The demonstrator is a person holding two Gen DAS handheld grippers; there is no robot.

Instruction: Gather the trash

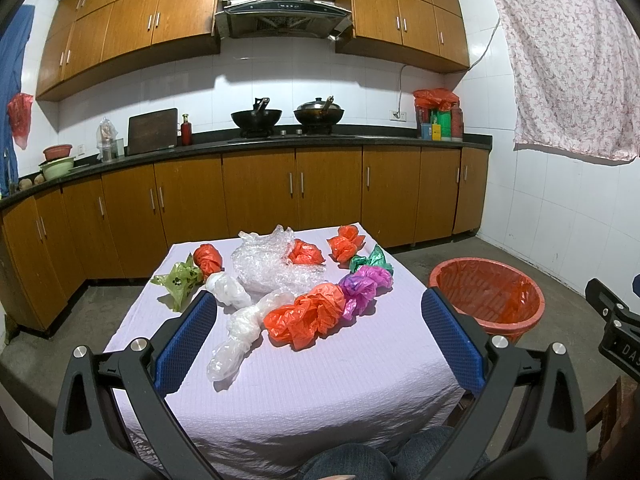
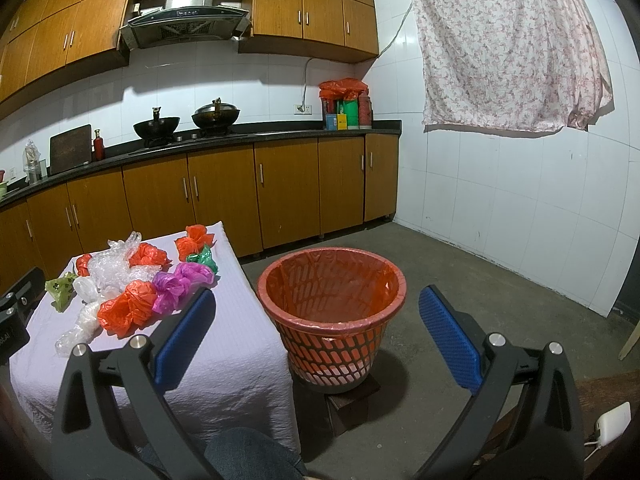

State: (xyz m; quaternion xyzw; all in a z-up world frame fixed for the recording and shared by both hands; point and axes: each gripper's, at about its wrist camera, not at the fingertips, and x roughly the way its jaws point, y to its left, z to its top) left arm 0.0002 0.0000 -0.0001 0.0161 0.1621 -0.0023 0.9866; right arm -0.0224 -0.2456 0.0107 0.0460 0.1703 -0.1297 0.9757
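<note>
left claw [image 1: 320, 320] spread wide, empty, over bench [image 1: 328, 392] near edge | right claw [image 2: 316, 316] spread wide, empty, above basket [image 2: 332, 312] on floor just off bench right edge | knotted plastic bags [image 1: 308, 316] from bench middle to far edge, orange, purple, white, green, clear

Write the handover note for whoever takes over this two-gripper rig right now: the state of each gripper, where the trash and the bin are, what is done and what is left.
Left gripper: open, empty, held above the near part of the table.
Right gripper: open, empty, held in front of the orange basket.
Trash: crumpled plastic bags all lie on the table, among them an orange bag, a purple bag, a clear bag and a bubble-wrap heap.
Basket: on the floor to the table's right, lined with an orange bag; nothing shows inside.
Done: nothing collected.
Left: move every bag into the basket.
</note>
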